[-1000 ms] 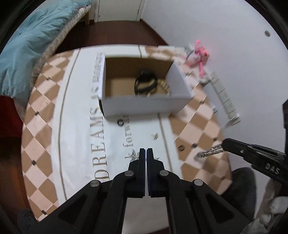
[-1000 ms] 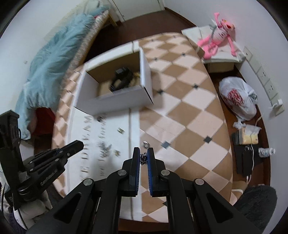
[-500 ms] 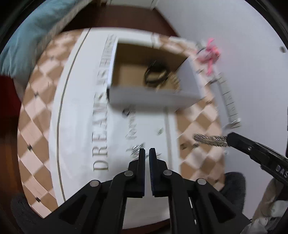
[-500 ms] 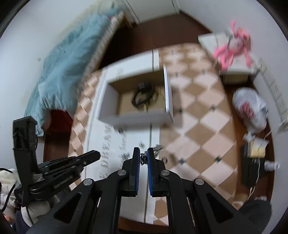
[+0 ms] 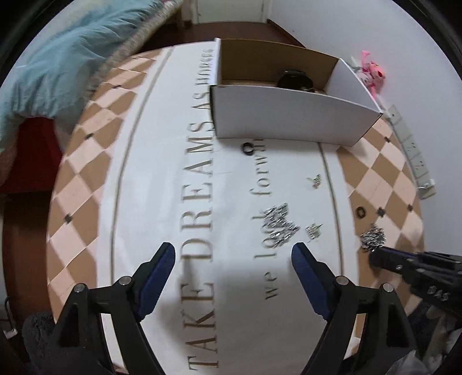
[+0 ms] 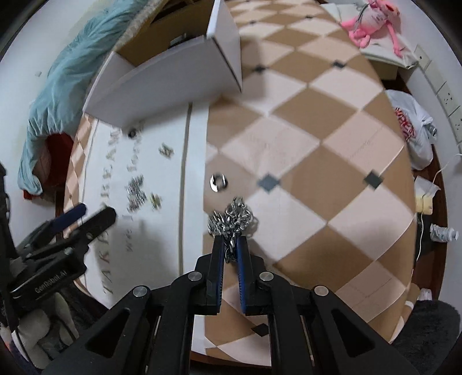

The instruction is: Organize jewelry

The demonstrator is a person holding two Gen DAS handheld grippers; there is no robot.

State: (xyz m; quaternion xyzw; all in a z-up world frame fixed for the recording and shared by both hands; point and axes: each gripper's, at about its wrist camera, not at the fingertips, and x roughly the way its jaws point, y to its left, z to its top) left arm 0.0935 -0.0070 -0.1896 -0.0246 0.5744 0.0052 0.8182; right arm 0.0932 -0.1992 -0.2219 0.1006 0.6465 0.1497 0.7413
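Observation:
My left gripper (image 5: 233, 251) hangs low over the white lettered cloth, its jaws opening wide with nothing between them. A heap of silver chain (image 5: 280, 222) lies just beyond its right finger. My right gripper (image 6: 230, 245) holds a second silver chain (image 6: 231, 220), which is bunched on the checked cloth. Its jaws are opening slightly, and links still fill the narrow gap. The white cardboard box (image 5: 288, 115) stands farther back with a black bracelet (image 5: 294, 78) inside. A black ring (image 5: 247, 149), a silver ring (image 6: 218, 182) and small earrings (image 5: 316, 180) lie loose on the cloth.
A round table carries the checked cloth (image 6: 303, 178) with its edge near both grippers. A blue blanket (image 5: 57, 57) lies to the left. A pink plush toy (image 6: 372, 20), a white plastic bag (image 6: 413, 127) and wall sockets sit to the right.
Both grippers have dropped toward the table. The left jaws went from shut to wide apart. The right gripper's chain, hanging before, now rests heaped on the cloth, and its jaws have parted a little.

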